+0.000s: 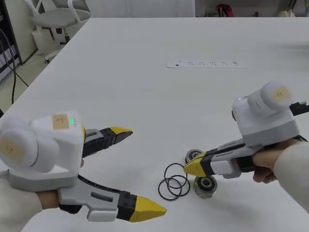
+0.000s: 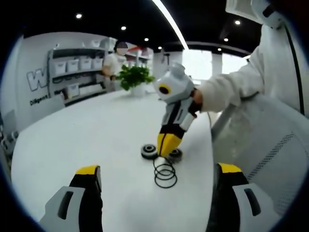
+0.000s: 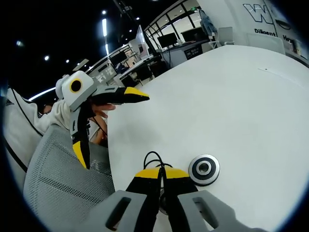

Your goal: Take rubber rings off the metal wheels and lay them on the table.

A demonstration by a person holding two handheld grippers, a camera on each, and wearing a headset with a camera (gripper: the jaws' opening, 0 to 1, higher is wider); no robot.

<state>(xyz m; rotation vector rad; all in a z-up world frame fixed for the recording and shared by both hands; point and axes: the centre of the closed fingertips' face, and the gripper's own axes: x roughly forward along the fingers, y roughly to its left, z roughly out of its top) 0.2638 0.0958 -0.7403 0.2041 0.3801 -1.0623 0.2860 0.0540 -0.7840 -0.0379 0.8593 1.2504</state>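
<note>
The left gripper [image 1: 136,170] is open wide and holds nothing. It hangs over the near side of the white desk [image 1: 145,87]. The right gripper [image 1: 188,168] has its two yellow tips pressed together. They point at a little pile of black rubber rings [image 1: 175,184]. The rings lie flat on the desk, one partly on top of another. The tips touch the top ring, but I cannot tell if they pinch it.

Two metal wheels sit just beside the pile. The far wheel [image 1: 193,155] is partly hidden by the right gripper's tips. The near wheel [image 1: 205,184] is closer to the person. I cannot tell if a ring is left on either wheel.

I think the rings are light, thin and stretchy, so they could bend, snap back or flick away. I think the wheels are heavy, hard and smooth, so they could roll or slide. It looks best to hold a wheel by its sides with one gripper. The other gripper can nip the ring at its edge and peel it off slowly
</note>
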